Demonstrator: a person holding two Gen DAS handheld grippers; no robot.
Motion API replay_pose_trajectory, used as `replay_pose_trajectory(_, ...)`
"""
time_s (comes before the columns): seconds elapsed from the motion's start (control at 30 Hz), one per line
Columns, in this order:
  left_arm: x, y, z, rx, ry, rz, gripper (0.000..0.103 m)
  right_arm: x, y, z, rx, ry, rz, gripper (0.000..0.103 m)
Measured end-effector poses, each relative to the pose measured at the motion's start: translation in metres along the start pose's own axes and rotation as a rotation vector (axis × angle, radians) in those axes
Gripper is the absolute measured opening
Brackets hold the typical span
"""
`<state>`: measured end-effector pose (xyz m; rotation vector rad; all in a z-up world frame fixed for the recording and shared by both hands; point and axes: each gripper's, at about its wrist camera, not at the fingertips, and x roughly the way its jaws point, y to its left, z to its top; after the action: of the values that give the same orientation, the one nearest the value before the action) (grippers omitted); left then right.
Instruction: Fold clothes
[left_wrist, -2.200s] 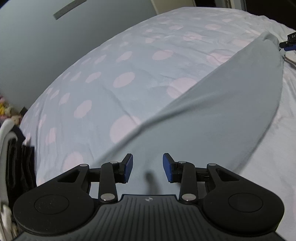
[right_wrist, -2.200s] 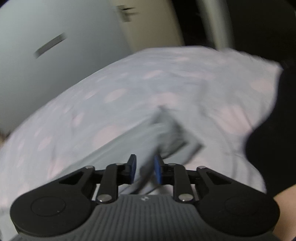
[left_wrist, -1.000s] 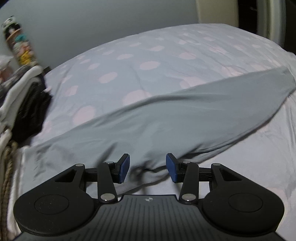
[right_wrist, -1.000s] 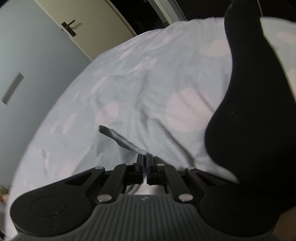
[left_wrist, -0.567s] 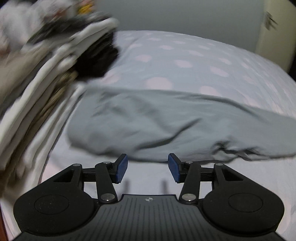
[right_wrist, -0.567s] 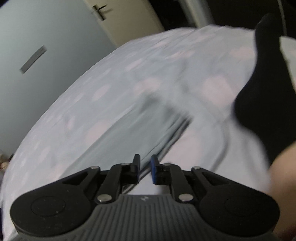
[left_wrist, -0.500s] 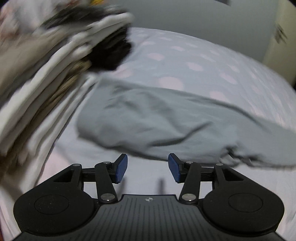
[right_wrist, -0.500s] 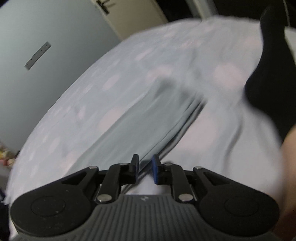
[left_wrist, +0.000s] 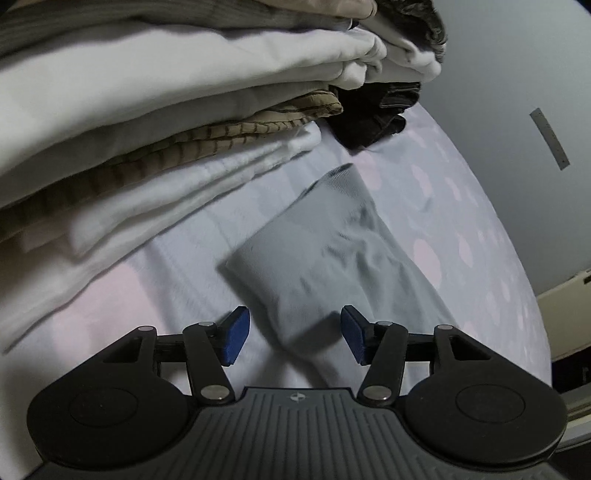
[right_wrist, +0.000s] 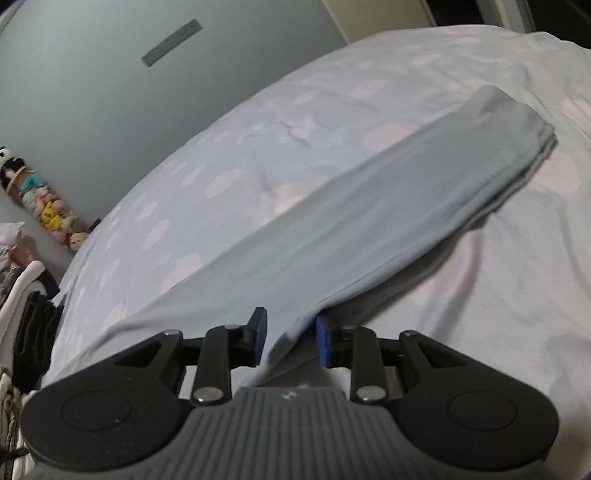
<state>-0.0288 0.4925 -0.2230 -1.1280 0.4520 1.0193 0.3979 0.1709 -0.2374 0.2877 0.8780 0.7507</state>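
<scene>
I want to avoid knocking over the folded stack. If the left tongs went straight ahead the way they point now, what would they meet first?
Most likely the grey garment, lying on the bed directly between the open left tongs. The stack of folded clothes sits further off and to the left, though depth is hard to judge.

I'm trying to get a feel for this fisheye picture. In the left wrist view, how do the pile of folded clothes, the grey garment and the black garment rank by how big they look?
1. Pile of folded clothes: fills the upper left, though it is nearest the camera.
2. Grey garment: takes the middle of the bed.
3. Black garment: a small bundle at the pile's far end; farther off, so its true size is unsure.
</scene>
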Motion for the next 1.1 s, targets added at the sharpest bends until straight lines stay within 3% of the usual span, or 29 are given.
replay_pose_trajectory(0.03,0.004,-0.001,0.002,-0.005,-0.004,0.013,0.060,-0.001,0.000,-0.001,-0.003,0.010,0.021,0.032)
replay_pose_trajectory(0.1,0.009,0.001,0.007,-0.028,-0.015,0.049,0.027,-0.004,0.004,0.001,-0.024,0.016,0.044,0.032)
replay_pose_trajectory(0.2,0.004,0.000,0.012,-0.038,-0.051,0.074,0.013,-0.005,0.008,0.001,-0.067,0.016,0.054,0.033)
replay_pose_trajectory(0.27,0.001,-0.002,0.012,-0.024,-0.062,0.090,0.012,-0.007,0.006,0.001,-0.058,0.025,0.056,0.033)
replay_pose_trajectory(0.43,0.003,-0.006,0.008,0.031,-0.056,0.150,0.012,-0.008,0.003,0.007,-0.024,0.042,0.035,0.033)
replay_pose_trajectory(0.57,0.005,-0.010,0.005,0.076,-0.051,0.198,0.022,-0.009,-0.003,0.011,0.001,0.038,0.015,0.033)
replay_pose_trajectory(0.63,0.005,-0.011,0.004,0.098,-0.049,0.221,0.032,-0.010,-0.010,0.015,0.029,0.029,0.010,0.033)
replay_pose_trajectory(0.7,-0.004,-0.013,0.001,0.132,-0.056,0.235,0.053,-0.011,-0.017,0.020,0.060,0.017,0.001,0.034)
replay_pose_trajectory(0.73,-0.009,-0.014,-0.003,0.163,-0.063,0.241,0.056,-0.011,-0.022,0.023,0.079,0.009,-0.011,0.036)
replay_pose_trajectory(0.93,-0.029,-0.027,-0.033,0.339,-0.089,0.271,0.057,-0.023,-0.062,0.052,0.180,-0.083,-0.120,0.037)
replay_pose_trajectory(1.1,-0.029,-0.040,-0.055,0.411,-0.080,0.266,0.057,-0.031,-0.115,0.082,0.161,-0.201,-0.233,0.038)
